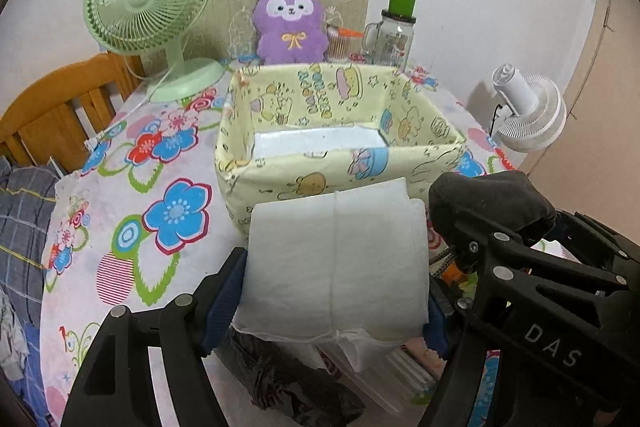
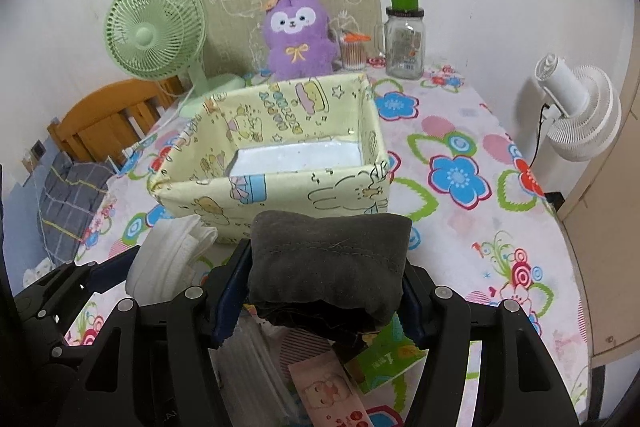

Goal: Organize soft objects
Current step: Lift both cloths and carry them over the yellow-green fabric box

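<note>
My left gripper (image 1: 336, 311) is shut on a white folded soft pad (image 1: 336, 259), held above the table just in front of the yellow cartoon-print fabric box (image 1: 280, 183). My right gripper (image 2: 324, 291) is shut on a dark grey folded cloth (image 2: 328, 259), also lifted in front of the same box (image 2: 280, 191). The box stands open with a pale bottom showing. In the left wrist view the right gripper with its grey cloth (image 1: 488, 203) sits at the right. In the right wrist view the white pad (image 2: 168, 259) shows at the left.
A green fan (image 1: 148, 3), purple plush toy (image 1: 290, 23), cotton-swab holder (image 2: 353, 53) and glass jar (image 2: 405, 43) line the back of the floral tablecloth (image 2: 460, 187). A white fan (image 2: 576, 107) stands right. Small packets (image 2: 384, 359) lie under the grippers. A wooden chair (image 1: 52, 115) stands left.
</note>
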